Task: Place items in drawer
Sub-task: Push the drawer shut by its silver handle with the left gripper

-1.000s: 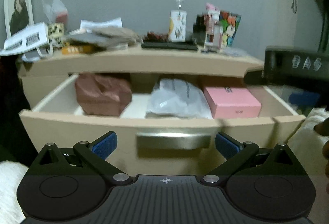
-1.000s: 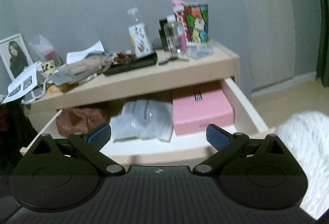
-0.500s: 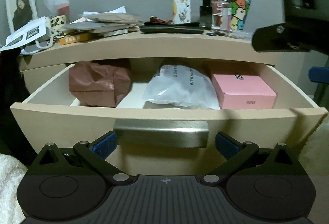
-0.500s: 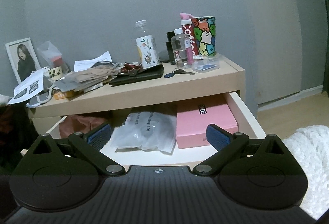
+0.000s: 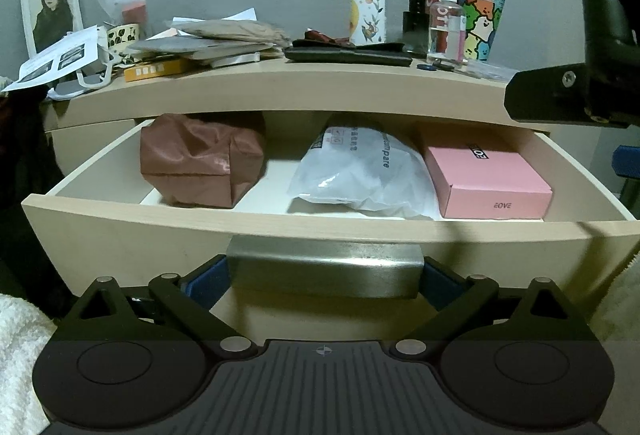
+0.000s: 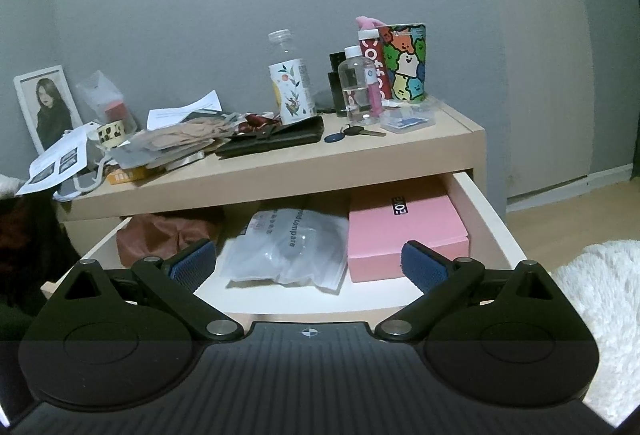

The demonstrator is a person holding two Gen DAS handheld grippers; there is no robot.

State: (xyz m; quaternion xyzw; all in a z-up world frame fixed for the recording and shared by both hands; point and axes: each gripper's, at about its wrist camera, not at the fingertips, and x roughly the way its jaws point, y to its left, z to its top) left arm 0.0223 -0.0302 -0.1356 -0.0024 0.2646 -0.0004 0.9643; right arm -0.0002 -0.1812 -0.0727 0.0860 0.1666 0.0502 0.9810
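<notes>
Left wrist view: sits low, facing the front panel of the open drawer (image 5: 320,231) head-on, very near; the metal handle (image 5: 324,271) fills the gap between the left claw (image 5: 324,285) fingers. Line of sight runs level, over the drawer rim into its interior and up to the worktop (image 5: 280,87) edge.

Right wrist view: higher and further right, tilted down, set back a bit more; the right claw (image 6: 310,265) hangs above the drawer's front rim.

Shared by both: drawer interior with pink box (image 5: 486,177) (image 6: 402,233), clear plastic bag (image 5: 360,175), brown pouch (image 5: 198,161), plus worktop clutter and grey wall. The right claw's body shows at the left view's right edge.
</notes>
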